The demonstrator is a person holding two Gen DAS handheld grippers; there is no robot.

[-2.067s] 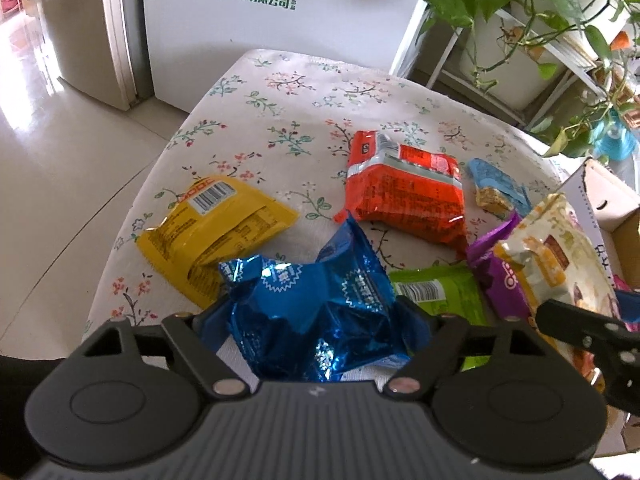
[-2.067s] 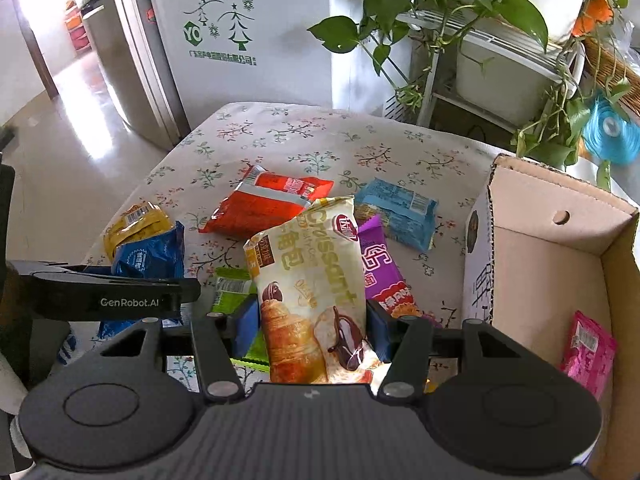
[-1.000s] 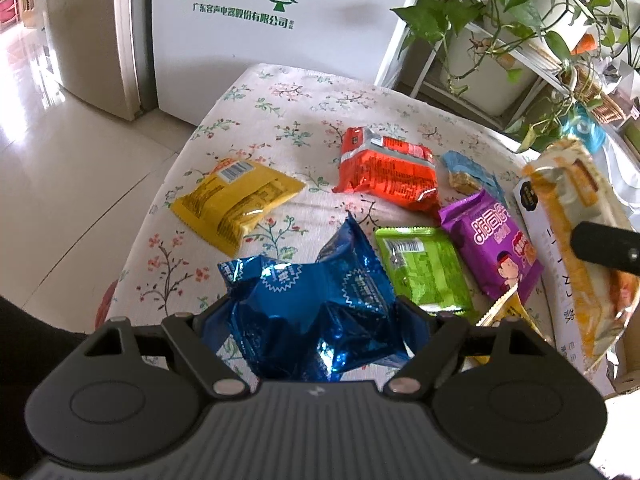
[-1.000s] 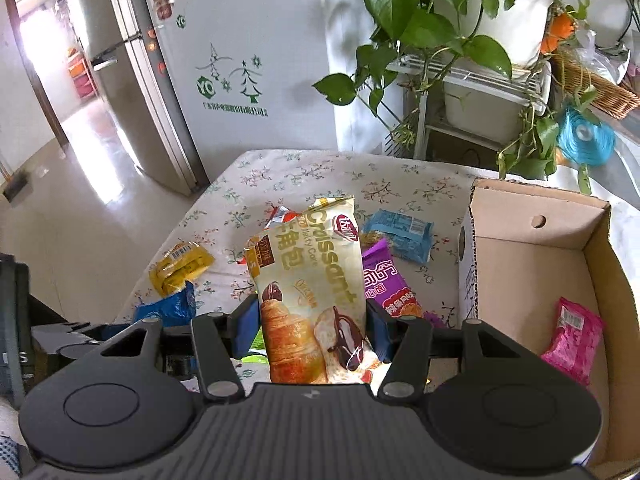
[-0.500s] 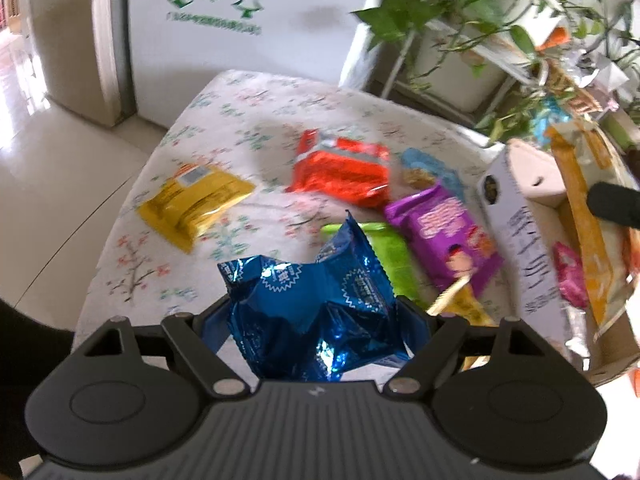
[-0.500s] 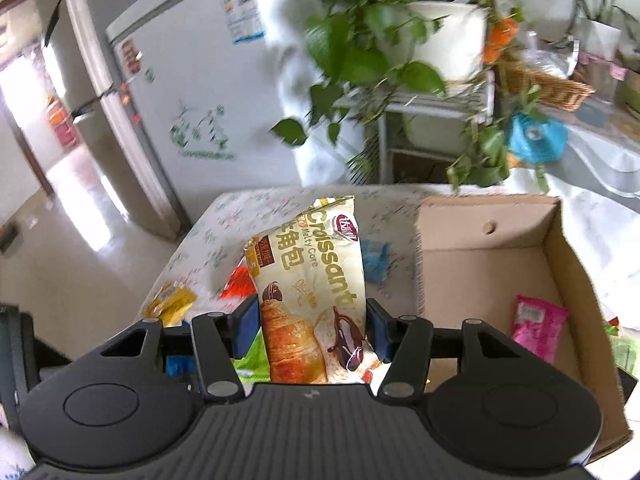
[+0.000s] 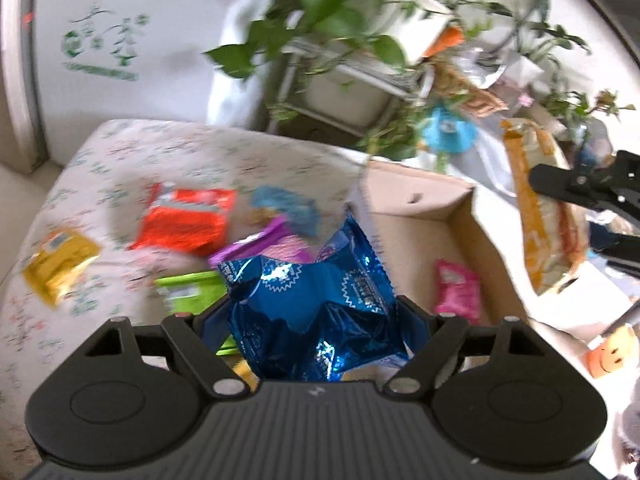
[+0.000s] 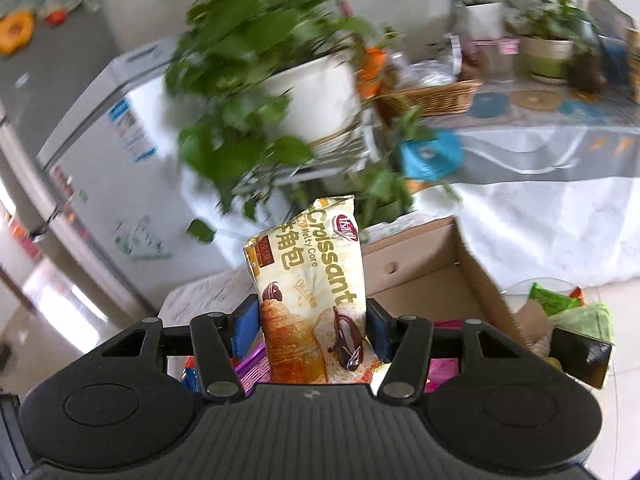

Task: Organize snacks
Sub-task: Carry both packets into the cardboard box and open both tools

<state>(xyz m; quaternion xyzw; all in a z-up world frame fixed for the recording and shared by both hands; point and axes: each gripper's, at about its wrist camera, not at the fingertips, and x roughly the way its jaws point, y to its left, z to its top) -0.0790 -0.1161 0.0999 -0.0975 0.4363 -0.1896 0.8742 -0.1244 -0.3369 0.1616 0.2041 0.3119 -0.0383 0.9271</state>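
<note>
My left gripper (image 7: 316, 320) is shut on a crinkled blue foil snack bag (image 7: 316, 300) and holds it in the air near the left wall of the open cardboard box (image 7: 460, 216). A pink packet (image 7: 458, 290) lies in the box. My right gripper (image 8: 312, 328) is shut on a cream croissant packet (image 8: 312, 296), raised high above the box (image 8: 432, 276); it also shows at the right of the left wrist view (image 7: 544, 220). Orange (image 7: 184, 220), yellow (image 7: 60, 260), green (image 7: 188, 290), purple (image 7: 264, 244) and light blue (image 7: 286, 206) packets lie on the floral table.
Potted plants on a white rack (image 7: 352, 60) stand behind the table and box. A white fridge (image 7: 100, 40) is at the back left. A wicker basket (image 8: 436, 96) and more pots sit on a counter at the right.
Both grippers have swung right and up with their packets. The box now sits in the middle of the left wrist view. The right wrist view has tilted up toward the plants.
</note>
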